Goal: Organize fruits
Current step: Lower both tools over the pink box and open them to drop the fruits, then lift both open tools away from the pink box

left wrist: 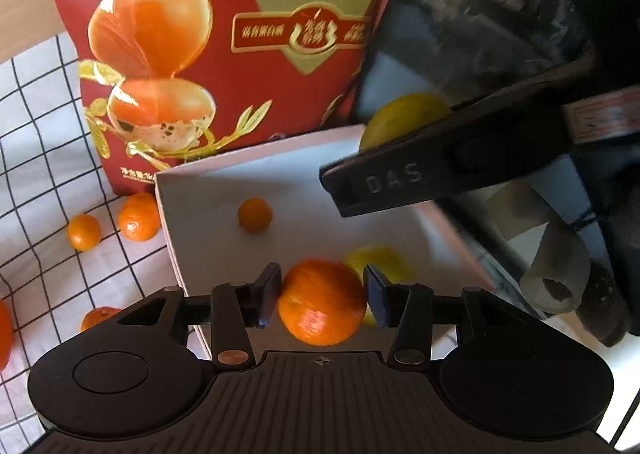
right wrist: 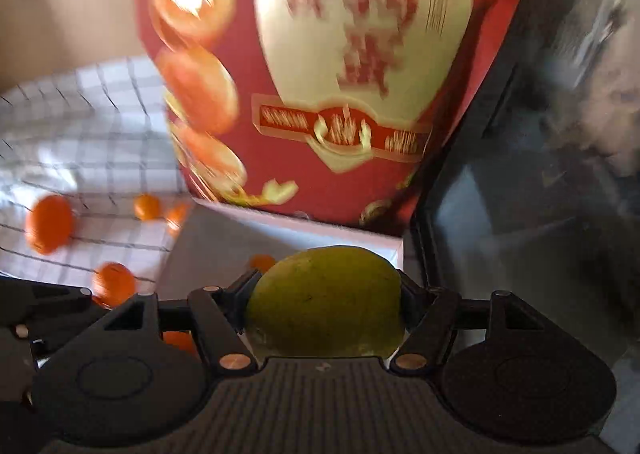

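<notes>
Orange (left wrist: pixel 322 304) in L fingers (left wrist: pixel 269 296), over box rim (left wrist: pixel 260 152)

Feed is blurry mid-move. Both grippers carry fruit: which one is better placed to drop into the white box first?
Left, probably. The left gripper holds the orange already over the white box floor. The right gripper holds the yellow-green fruit nearer the box's far corner.

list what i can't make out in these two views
- Left wrist view: the second yellow fruit in the white box is mostly hidden behind the orange and the left gripper.
- Right wrist view: the print on the red bag is smeared by motion blur.
- Right wrist view: the box floor is hidden by the yellow-green fruit.
</notes>
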The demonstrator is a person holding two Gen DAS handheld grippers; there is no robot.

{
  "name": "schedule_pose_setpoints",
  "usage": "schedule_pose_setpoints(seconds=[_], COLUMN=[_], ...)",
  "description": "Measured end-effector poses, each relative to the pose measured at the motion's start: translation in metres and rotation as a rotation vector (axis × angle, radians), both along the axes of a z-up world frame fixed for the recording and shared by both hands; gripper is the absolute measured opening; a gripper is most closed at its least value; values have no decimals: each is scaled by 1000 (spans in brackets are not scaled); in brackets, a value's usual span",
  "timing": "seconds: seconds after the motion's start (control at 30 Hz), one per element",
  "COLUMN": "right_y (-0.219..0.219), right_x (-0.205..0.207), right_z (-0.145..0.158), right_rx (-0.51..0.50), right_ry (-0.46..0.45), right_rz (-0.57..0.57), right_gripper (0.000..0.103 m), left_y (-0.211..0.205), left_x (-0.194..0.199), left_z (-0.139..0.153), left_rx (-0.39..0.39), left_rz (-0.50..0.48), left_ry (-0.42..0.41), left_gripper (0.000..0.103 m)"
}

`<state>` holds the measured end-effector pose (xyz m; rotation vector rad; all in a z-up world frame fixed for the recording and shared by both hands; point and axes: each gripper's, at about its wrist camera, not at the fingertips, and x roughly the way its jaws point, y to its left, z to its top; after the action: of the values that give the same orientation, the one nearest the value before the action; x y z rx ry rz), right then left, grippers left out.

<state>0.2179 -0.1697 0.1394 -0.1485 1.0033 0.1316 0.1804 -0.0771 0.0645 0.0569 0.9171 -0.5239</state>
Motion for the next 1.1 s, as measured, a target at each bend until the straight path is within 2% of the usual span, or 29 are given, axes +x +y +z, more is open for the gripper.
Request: schedule_pose_setpoints(seconds=[0.1, 0.2, 0.33, 0.47, 0.6, 0.7, 0.83, 0.97, 1.1], right_y=[-8, -12, 5, 22, 26, 25, 28, 33, 36], right_x=[20, 39, 49, 57, 64, 67, 64, 45, 15], right_z=[-30, -60, -78, -96, -102, -104, -98, -74, -40], right_rx=[10, -4, -66, -101, -107, -97, -106, -108, -81], right_ry=[79, 156, 169, 213, 217, 230, 229, 142, 17], right_rz=[-8, -41, 20, 51, 38, 18, -6, 17, -6], right_gripper=[69, 69, 69, 69, 69, 69, 70, 70, 70], left_y=[6, 14, 33, 62, 92, 116, 145, 174, 196], left_x=[-3, -14, -31, -50, -60, -64, -72, -80, -85], left_z=[0, 9, 22, 25, 17, 10, 5, -1, -8], left_rx=[-31, -26, -51, -120, -127, -129, -125, -122, -118], left_rz=[11, 10, 52, 130, 243, 333, 409, 481, 541], left_ry=[-20, -84, -142, -134, -86, -41, -36, -26, -7], left_gripper=[49, 49, 49, 49, 49, 49, 49, 49, 49])
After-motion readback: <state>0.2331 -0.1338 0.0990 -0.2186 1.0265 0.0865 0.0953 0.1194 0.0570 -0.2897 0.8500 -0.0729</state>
